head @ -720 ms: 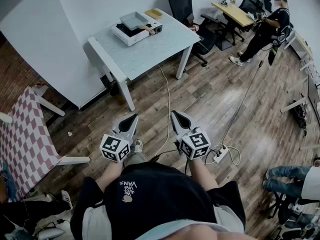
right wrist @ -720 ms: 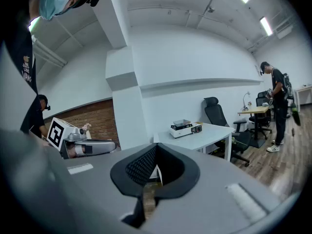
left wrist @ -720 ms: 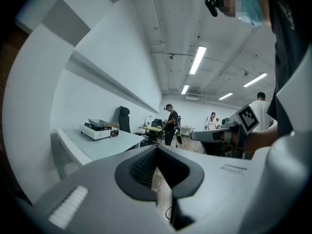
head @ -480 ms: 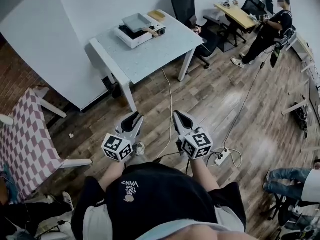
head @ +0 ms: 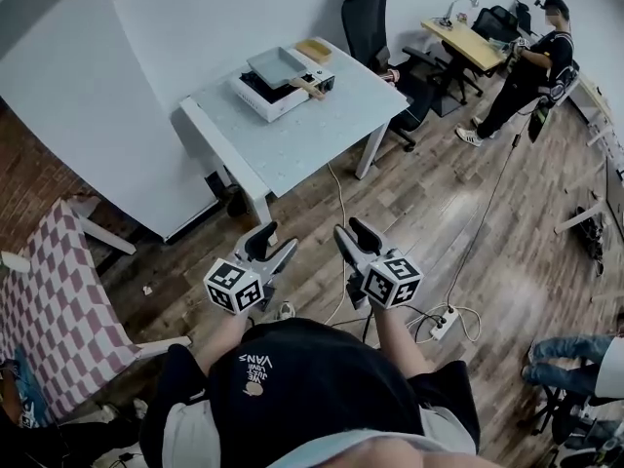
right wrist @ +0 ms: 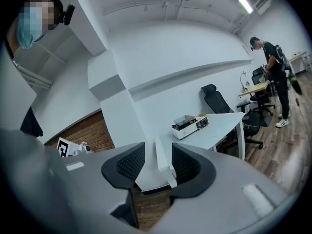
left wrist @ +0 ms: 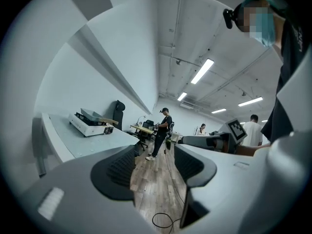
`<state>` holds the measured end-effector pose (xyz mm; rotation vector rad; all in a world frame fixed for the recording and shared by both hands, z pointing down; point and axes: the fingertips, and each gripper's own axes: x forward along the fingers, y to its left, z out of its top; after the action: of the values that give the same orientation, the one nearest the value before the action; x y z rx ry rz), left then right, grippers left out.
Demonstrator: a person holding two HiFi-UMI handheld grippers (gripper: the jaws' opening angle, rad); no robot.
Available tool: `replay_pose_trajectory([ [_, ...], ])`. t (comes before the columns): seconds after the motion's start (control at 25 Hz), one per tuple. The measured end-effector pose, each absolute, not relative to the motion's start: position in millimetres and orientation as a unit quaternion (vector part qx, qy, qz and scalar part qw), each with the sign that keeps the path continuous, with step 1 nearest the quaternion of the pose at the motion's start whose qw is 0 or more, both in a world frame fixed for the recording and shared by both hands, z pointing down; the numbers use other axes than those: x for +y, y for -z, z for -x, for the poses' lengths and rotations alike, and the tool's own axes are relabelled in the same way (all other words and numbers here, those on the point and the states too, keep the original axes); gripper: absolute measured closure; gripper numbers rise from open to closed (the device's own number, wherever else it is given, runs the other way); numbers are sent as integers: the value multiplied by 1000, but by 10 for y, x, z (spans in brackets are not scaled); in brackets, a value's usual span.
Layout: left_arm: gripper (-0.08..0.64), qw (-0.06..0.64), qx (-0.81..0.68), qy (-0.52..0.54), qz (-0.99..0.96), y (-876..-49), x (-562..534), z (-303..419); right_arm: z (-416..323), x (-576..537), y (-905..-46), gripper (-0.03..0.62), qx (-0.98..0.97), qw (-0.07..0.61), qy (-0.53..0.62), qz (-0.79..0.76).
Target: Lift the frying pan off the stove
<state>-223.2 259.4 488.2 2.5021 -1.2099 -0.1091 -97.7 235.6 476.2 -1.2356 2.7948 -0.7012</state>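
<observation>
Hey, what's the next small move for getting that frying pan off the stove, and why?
Probably a step toward the table. The frying pan sits on the stove at the table's wall end, across open floor from the person. The left gripper and right gripper are both open and empty, so getting closer likely comes first.

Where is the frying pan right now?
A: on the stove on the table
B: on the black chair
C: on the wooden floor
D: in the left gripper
A: the frying pan sits on top of the white stove on the table, while the left gripper and right gripper are open and empty, well short of the table.
</observation>
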Motion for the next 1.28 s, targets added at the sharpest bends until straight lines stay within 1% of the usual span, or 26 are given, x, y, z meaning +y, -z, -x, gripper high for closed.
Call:
replay_pose_trajectory([
  [0.28,322,200,-378,35,-903,-4908,2214,2544,1271,1971,-4855,431,875,19,243,419],
  [0.44,314,209,-374,48,-903,-4876,1976,2615,1284,1815,-4923,431,869,12,253,424],
  [0.72,313,225,-385,49,-894,-4981,1600,2476,1120,1289,-4992,431,869,16,268,415],
  [0.92,313,250,-410,56,-875,-5062,1207,2360,1031,823,-5033,431,879,2,286,382],
  [1.28,313,264,-466,92,-840,-5023,596,1973,672,128,-5104,431,894,-19,318,314],
])
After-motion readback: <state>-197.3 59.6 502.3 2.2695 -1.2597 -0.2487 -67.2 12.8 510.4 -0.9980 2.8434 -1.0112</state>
